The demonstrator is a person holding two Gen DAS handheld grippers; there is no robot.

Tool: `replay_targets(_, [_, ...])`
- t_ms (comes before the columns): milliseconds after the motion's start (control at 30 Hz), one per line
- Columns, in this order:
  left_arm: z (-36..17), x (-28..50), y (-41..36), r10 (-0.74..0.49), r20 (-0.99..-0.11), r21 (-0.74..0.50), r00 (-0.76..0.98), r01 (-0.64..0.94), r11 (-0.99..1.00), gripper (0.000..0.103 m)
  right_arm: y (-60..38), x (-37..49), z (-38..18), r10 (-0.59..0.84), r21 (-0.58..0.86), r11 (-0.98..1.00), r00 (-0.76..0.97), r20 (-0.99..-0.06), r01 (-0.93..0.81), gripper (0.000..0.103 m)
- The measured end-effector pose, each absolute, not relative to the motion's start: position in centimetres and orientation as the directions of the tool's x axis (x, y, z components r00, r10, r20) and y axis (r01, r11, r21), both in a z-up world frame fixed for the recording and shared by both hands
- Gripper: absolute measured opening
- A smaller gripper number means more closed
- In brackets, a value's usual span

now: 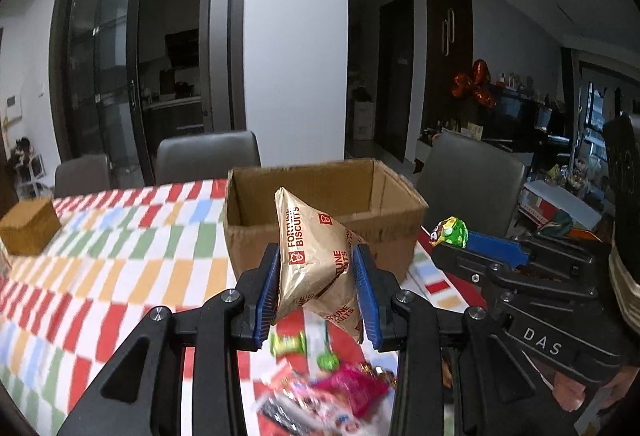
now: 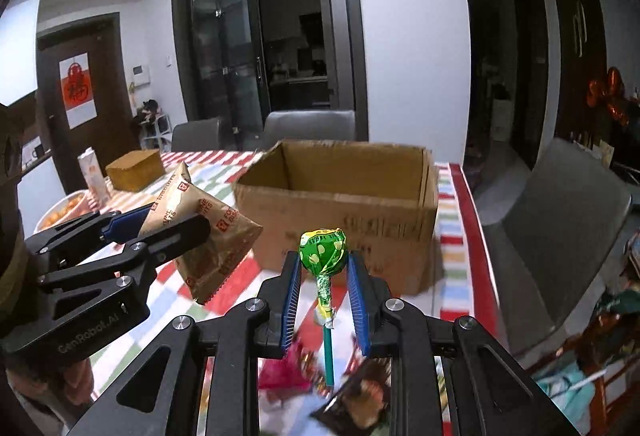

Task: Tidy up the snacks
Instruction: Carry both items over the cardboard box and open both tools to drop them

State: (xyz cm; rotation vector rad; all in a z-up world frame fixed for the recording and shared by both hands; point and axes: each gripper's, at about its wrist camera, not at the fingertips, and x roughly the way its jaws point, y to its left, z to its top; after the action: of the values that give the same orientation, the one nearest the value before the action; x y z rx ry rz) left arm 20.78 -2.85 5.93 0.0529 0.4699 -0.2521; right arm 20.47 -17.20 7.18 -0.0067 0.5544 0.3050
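Observation:
My left gripper (image 1: 316,256) is shut on a tan Fortune Biscuits packet (image 1: 316,256) and holds it above the table, just in front of the open cardboard box (image 1: 320,212). My right gripper (image 2: 323,260) is shut on a green lollipop (image 2: 323,248), its stick hanging down, also in front of the box (image 2: 340,216). The right gripper with the lollipop (image 1: 450,232) shows at the right of the left wrist view. The left gripper with the packet (image 2: 208,236) shows at the left of the right wrist view.
A pile of loose snacks (image 1: 320,392) lies on the checked tablecloth (image 1: 120,260) below both grippers. A small brown box (image 2: 136,164), a carton (image 2: 94,176) and a bowl of orange snacks (image 2: 64,212) stand at the left. Grey chairs (image 1: 208,156) line the far side.

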Motion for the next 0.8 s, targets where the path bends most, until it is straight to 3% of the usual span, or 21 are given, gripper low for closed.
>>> replay_targets(267, [8.8,26.4,-3.6,-0.192,-0.458,0.102,0.868,0.266,0.959,0.036,-17.9,25.6,9.9,0.261,0.042,0.959,0.808,-0.528,-0.282,0.025])
replay_targets(633, [8.9,34.3,-3.3,-0.181,-0.538,0.053,0.823,0.248,0.967,0.037,-17.9,32.7,10.3,0.253,0.055,0.96,0.774,-0.58,-0.273,0.025])
replay_targets(733, [8.1,36.1,-3.1,-0.16,-0.563,0.045,0.81,0.224,0.974,0.044,-17.9,33.7,9.6,0.247,0.07,0.964,0.766,-0.593,-0.256,0.025])
replay_targets(800, [7.9,36.3,-3.0,-0.134,-0.569,0.058,0.811,0.203,0.977,0.06,-18.1,34.2,9.2,0.236,0.074,0.968,0.769,-0.594,-0.24,0.027])
